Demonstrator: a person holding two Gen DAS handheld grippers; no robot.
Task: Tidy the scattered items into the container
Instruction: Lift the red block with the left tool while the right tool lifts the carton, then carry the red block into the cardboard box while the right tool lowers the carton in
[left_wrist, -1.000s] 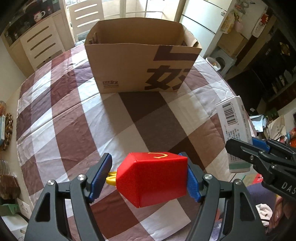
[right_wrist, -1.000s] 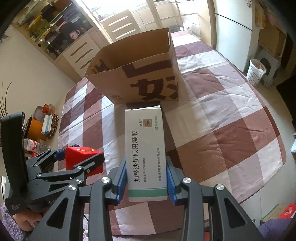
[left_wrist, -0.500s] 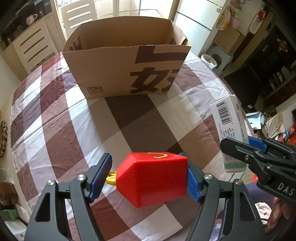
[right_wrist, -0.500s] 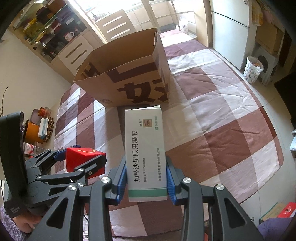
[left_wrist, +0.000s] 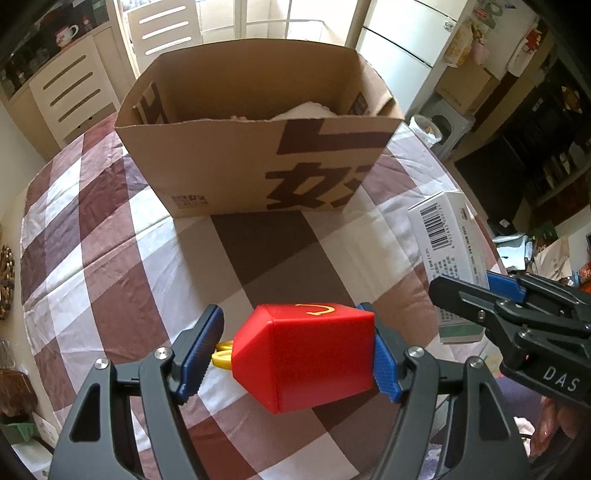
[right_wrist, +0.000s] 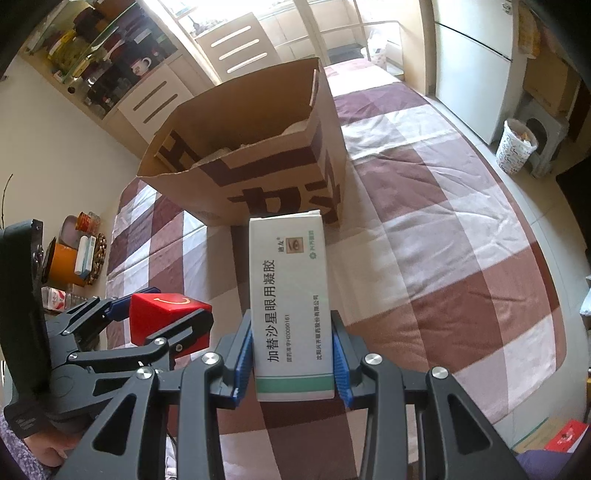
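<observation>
Left fingers (left_wrist: 384, 363) clamp red box (left_wrist: 306, 354); right fingers (right_wrist: 340, 360) clamp white medicine carton (right_wrist: 290, 306); cardboard box (left_wrist: 258, 166) ahead

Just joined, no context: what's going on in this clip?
A person holds a gripper in each hand over a checked tablecloth. The left gripper is shut on a red toy box; the right gripper is shut on a white medicine carton. Both point towards the open cardboard box, which already holds something pale.
</observation>
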